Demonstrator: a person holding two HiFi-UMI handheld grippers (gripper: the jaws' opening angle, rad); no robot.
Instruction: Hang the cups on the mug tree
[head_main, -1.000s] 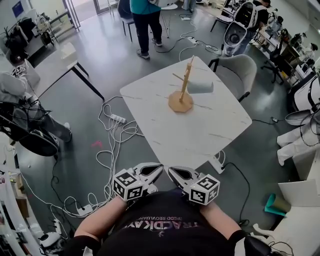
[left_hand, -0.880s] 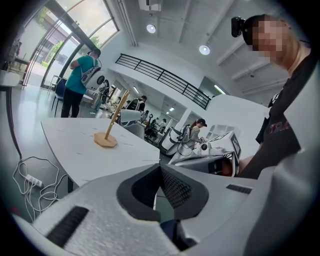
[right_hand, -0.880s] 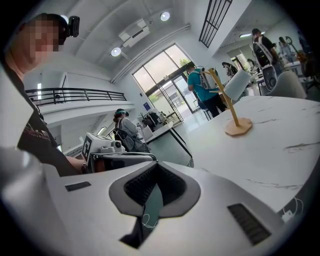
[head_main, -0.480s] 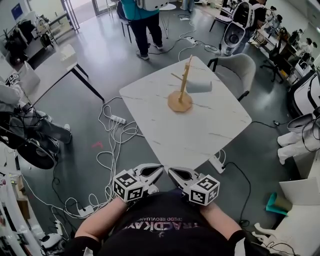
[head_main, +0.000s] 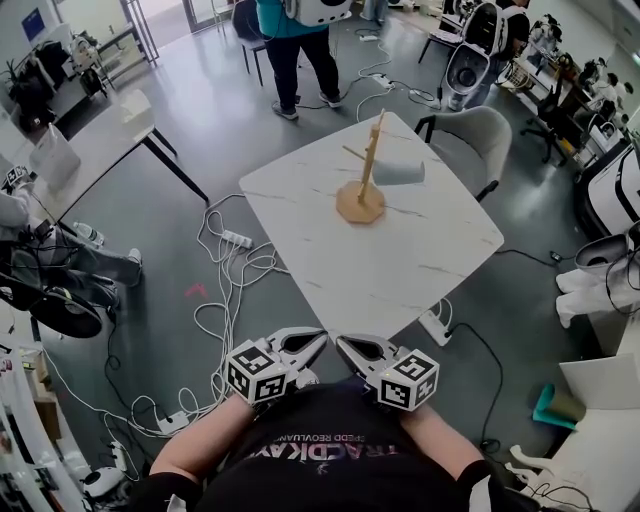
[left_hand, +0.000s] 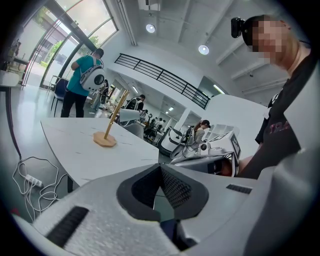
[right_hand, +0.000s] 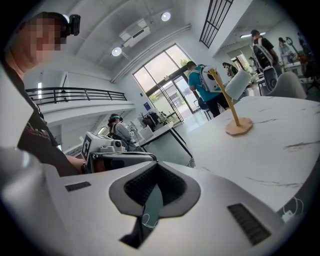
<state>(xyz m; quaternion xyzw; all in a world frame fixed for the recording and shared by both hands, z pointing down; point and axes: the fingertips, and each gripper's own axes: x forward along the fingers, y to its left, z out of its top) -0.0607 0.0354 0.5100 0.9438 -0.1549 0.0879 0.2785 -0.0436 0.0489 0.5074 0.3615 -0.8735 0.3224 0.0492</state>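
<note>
Both grippers sit at torso, off near edge of tabletop (head_main: 400, 270). Left gripper (head_main: 320, 334) has jaws together, empty; right gripper (head_main: 341, 342) same, nothing btwn pads. Mug tree (head_main: 368, 165) stands twd far corner of tabletop, well apart from both. One cup (head_main: 400, 174) hangs on its right side. No other cups visible, so task prob done, or nxt cup is out of view.
</note>
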